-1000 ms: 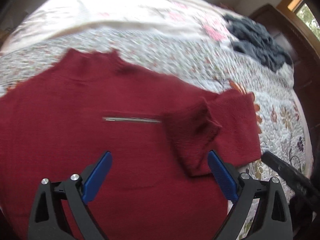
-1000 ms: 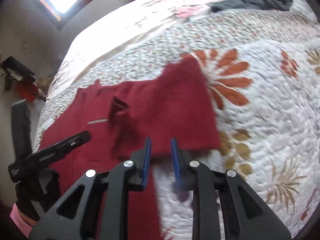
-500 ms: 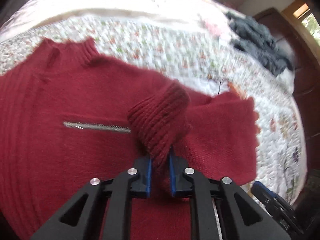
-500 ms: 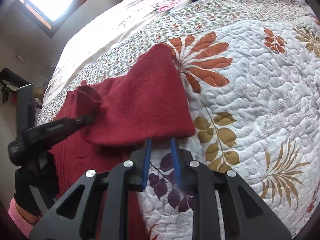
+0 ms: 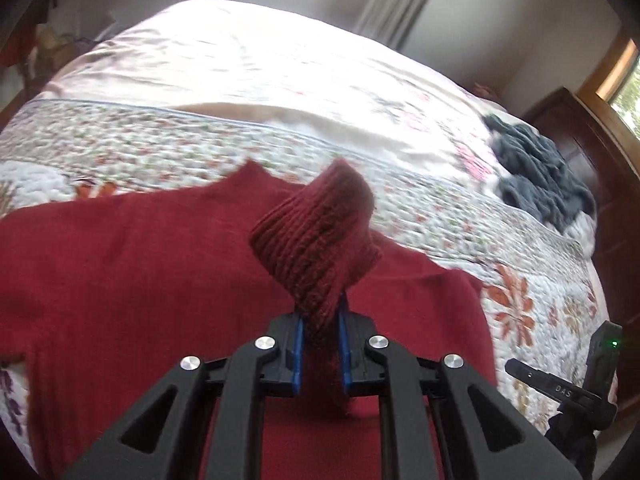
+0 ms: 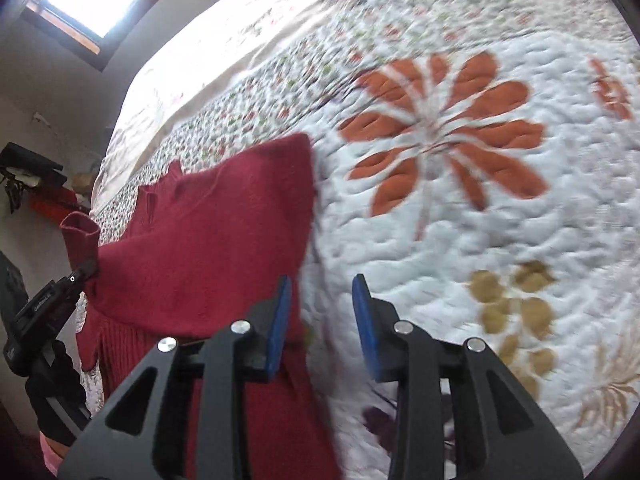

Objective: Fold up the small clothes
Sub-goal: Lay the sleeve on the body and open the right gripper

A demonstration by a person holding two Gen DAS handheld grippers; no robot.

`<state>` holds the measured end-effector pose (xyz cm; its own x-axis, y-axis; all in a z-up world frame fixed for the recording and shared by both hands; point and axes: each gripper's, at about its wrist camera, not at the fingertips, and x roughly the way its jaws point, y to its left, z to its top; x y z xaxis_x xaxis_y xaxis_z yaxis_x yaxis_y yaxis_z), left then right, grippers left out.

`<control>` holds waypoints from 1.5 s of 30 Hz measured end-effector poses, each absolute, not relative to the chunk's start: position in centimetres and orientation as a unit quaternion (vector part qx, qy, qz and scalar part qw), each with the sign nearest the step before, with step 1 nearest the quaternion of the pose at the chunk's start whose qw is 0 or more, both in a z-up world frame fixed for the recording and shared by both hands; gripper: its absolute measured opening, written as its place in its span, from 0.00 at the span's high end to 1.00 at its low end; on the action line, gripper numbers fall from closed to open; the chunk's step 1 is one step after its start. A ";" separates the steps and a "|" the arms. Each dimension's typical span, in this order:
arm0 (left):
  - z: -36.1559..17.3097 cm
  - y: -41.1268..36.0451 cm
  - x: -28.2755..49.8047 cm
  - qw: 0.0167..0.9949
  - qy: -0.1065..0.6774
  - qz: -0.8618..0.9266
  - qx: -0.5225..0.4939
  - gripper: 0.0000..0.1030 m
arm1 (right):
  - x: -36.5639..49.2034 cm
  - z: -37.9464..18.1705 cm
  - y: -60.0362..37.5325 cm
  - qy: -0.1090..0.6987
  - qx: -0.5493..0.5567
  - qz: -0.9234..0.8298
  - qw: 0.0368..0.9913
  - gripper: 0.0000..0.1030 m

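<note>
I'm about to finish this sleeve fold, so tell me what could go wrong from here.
1. The left gripper pinches only the ribbed cuff; the knit could stretch or slip out as it is pulled.
2. The right gripper is open and holds nothing, so the sweater may drag across the quilt and undo the fold.

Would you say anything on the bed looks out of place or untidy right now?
Only the grey garment, crumpled in a heap near the quilt's far edge. The red sweater is mid-fold, its cuff lifted by the left claw.
</note>
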<state>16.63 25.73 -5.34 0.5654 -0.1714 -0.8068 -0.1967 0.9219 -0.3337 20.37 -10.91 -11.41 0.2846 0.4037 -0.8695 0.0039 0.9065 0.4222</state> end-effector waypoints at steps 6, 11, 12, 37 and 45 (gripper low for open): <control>-7.5 29.3 15.8 0.853 0.477 0.042 -0.206 0.87 | 21.3 -13.7 -7.7 0.613 0.152 0.134 0.764 0.72; -10.2 32.6 15.0 0.829 0.502 0.054 -0.241 0.81 | 21.5 -14.8 -6.9 0.623 0.128 0.118 0.762 0.73; -10.2 33.2 14.5 0.828 0.501 0.055 -0.247 0.80 | 21.5 -14.6 -6.9 0.623 0.127 0.118 0.763 0.72; -9.0 37.7 11.9 0.834 0.449 0.063 -0.315 0.86 | 18.9 -12.7 -0.9 0.610 0.068 0.163 0.772 0.70; -11.6 41.3 9.1 0.798 0.504 0.134 -0.303 0.76 | 18.8 -11.2 -0.6 0.609 0.056 0.168 0.773 0.68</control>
